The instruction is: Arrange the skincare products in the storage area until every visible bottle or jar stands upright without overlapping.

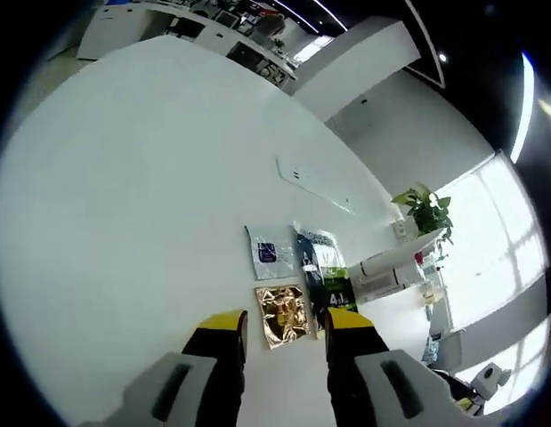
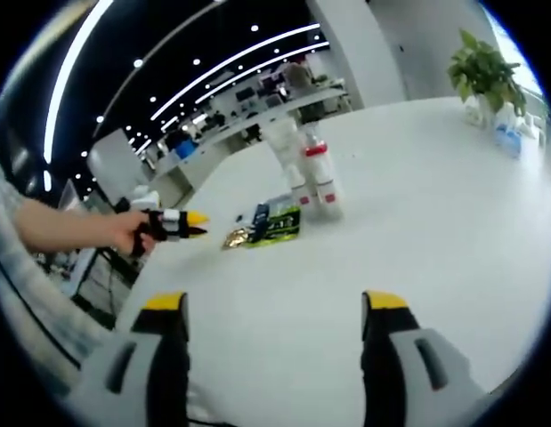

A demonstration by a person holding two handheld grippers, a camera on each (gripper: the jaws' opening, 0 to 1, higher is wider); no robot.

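I find both white bottles upright beyond my empty, wide-open right gripper; flat sachets lie untouched ahead of my empty, open left gripper.

White table, gold sachet, yellow-tipped black claw.

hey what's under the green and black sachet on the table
In the left gripper view, the green and black sachet lies flat on the white table, beside a gold sachet and a white-blue one. Anything beneath it is covered.

Open left claw above sachets
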